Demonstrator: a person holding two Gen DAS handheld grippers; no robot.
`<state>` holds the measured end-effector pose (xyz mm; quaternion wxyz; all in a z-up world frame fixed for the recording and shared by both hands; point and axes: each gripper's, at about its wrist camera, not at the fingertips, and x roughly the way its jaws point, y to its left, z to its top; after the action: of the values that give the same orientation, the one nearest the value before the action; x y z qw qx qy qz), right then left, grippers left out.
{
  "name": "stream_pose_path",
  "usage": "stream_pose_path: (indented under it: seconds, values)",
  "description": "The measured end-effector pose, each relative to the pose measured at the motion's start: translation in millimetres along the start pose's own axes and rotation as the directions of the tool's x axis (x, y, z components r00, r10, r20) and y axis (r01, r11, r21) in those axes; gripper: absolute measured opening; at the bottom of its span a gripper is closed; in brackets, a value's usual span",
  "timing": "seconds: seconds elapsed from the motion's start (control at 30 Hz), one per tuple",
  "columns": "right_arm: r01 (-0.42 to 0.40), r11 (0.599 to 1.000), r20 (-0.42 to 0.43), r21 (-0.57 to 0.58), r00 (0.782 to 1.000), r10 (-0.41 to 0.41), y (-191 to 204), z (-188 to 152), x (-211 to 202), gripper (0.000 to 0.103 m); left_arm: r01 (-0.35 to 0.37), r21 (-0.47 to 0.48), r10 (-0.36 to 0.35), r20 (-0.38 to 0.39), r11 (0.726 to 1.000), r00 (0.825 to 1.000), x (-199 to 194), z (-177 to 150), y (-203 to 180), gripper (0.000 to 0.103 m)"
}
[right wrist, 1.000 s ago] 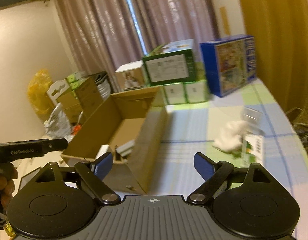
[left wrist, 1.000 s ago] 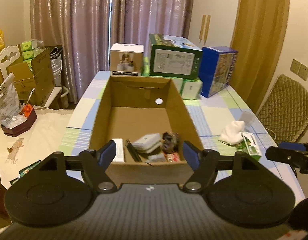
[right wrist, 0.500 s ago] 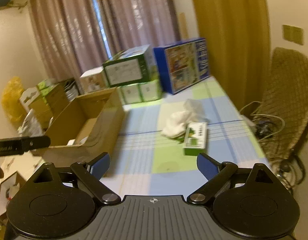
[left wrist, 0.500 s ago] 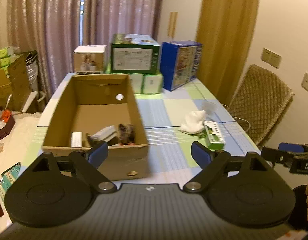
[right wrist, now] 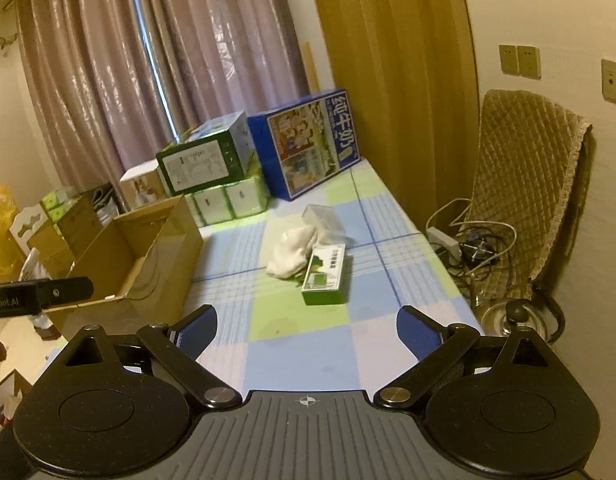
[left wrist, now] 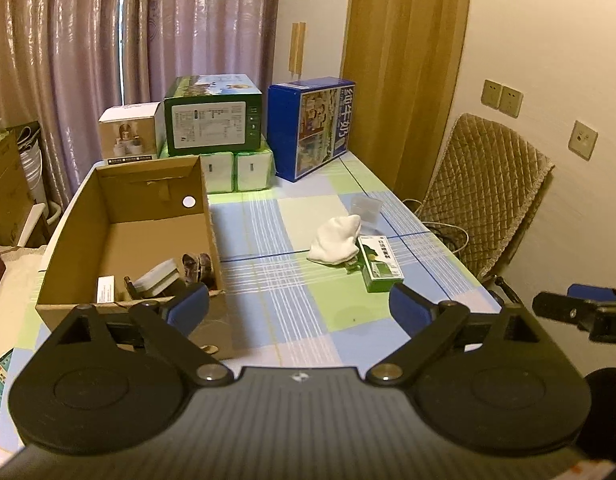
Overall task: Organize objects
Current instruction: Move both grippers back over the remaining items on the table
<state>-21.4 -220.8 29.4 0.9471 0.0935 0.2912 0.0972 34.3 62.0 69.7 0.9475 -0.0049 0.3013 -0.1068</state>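
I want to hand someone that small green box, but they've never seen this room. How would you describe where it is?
Look at the checked table, to the right of the open cardboard box. In the middle of the bare cloth lies a white rag, and the green box lies flat beside it. It is the only green thing lying alone out there.

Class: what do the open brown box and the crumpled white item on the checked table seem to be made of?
Open brown box: matte corrugated cardboard, judging by its raw brown walls and folded flaps. Crumpled white item: probably soft cloth, since it slumps in rounded folds without shine.
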Motion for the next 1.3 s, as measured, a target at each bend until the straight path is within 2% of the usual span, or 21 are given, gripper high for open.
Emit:
stream_pose_path:
  seconds: [0.23,0.5,0.63,1.1,1.3]
  values:
    - [-0.009,1.000,0.022,-0.005,1.000,0.009,-4.6,2.9,-2.7,0.096,0.000,0.029,0.000,0.009,1.000,1.000,-4.3,-4.8,-14.2,0.097]
    - [0.000,0.997,0.013,-0.073,1.000,0.001,3.2,2.1,16.7,0.096,0.026,0.055,-0.027,0.007,0.998,1.000,14.1,-0.8,-18.4,0.097]
    - [0.016,0.995,0.006,-0.094,1.000,-0.016,-0.7,3.4,38.3,0.096,0.044,0.073,-0.044,-0.003,0.996,0.999,35.9,0.1,-21.9,0.097]
    - [0.032,0.998,-0.049,-0.054,0.998,-0.035,-36.5,15.9,146.6,0.096,0.101,0.086,-0.098,-0.034,0.991,0.995,141.5,-11.7,-29.2,0.097]
    - [0.012,0.999,-0.095,-0.035,0.995,-0.016,-48.7,11.0,190.4,0.087,0.096,0.097,-0.090,-0.067,0.991,0.994,187.5,-18.8,-28.9,0.095]
